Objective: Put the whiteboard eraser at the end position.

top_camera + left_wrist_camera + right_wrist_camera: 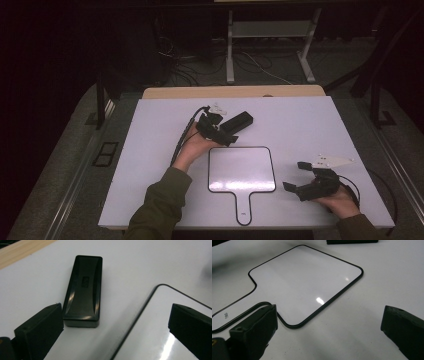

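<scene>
High view: a white table [310, 130] carries a paddle-shaped whiteboard [242, 170] with a thin black border, rounded corners and a short handle pointing toward the person. This board serves as the landmark. A black eraser block [237, 121] lies flat just beyond the board's far-left corner, apart from its edge. The left gripper [216, 131] hovers near that corner with jaws spread and nothing between them. The right gripper [296, 176] rests to the right of the board, jaws likewise apart and empty.

Left gripper view: the eraser [83, 290] is a glossy oblong with bevelled top, a small embossed label at its centre, and a paler band along its base. One jaw sits just beside its near end, the other over the board's corner [160, 287].

Judged step: taking up the eraser. A sound grasp would straddle its narrow width, centred along the length, keeping clear of the board's edge.

Right gripper view: the board [304, 282] looks clean and reflective
</scene>
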{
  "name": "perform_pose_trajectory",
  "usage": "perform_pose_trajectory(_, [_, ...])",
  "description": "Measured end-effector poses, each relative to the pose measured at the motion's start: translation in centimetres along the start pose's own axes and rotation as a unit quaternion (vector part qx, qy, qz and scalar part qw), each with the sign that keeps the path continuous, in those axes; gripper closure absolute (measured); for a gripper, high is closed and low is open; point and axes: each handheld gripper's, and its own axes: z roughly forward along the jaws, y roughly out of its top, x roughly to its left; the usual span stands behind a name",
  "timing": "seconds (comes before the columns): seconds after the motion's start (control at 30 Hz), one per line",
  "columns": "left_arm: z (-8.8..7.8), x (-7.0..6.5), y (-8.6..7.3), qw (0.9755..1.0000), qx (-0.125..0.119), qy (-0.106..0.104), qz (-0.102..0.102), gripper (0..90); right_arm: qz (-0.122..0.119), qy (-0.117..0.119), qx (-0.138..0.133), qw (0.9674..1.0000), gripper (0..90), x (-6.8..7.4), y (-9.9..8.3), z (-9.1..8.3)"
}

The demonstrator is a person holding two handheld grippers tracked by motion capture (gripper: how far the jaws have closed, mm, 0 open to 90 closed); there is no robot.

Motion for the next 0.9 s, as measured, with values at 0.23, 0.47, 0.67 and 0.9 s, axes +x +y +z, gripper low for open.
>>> perform_pose_trajectory(0.23, [-0.9, -0.5, -1.4, 1.0000, -0.009, 0.000, -0.001, 0.0, 0.000, -0.001, 0.000, 1.0000, 0.0, 0.0, 0.0, 0.0])
perform_pose_trajectory(0.47, [-2.1, -1.4, -2.7, 0.9996, -0.028, 0.005, 0.002, 0.0, -0.001, -0.001, 0.001, 1.0000, 0.0, 0.1, 0.0, 0.0])
perform_pose_trajectory(0.67, [-3.4, -1.9, -3.7, 0.9991, -0.042, 0.008, 0.001, 0.0, -0.001, 0.000, 0.001, 1.0000, 0.0, 0.1, 0.0, 0.0])
perform_pose_trajectory(0.9, [-5.1, -2.6, -4.9, 0.9986, -0.053, 0.007, 0.007, 0.0, 0.001, -0.001, 0.000, 1.0000, 0.0, 0.2, 0.0, -0.1])
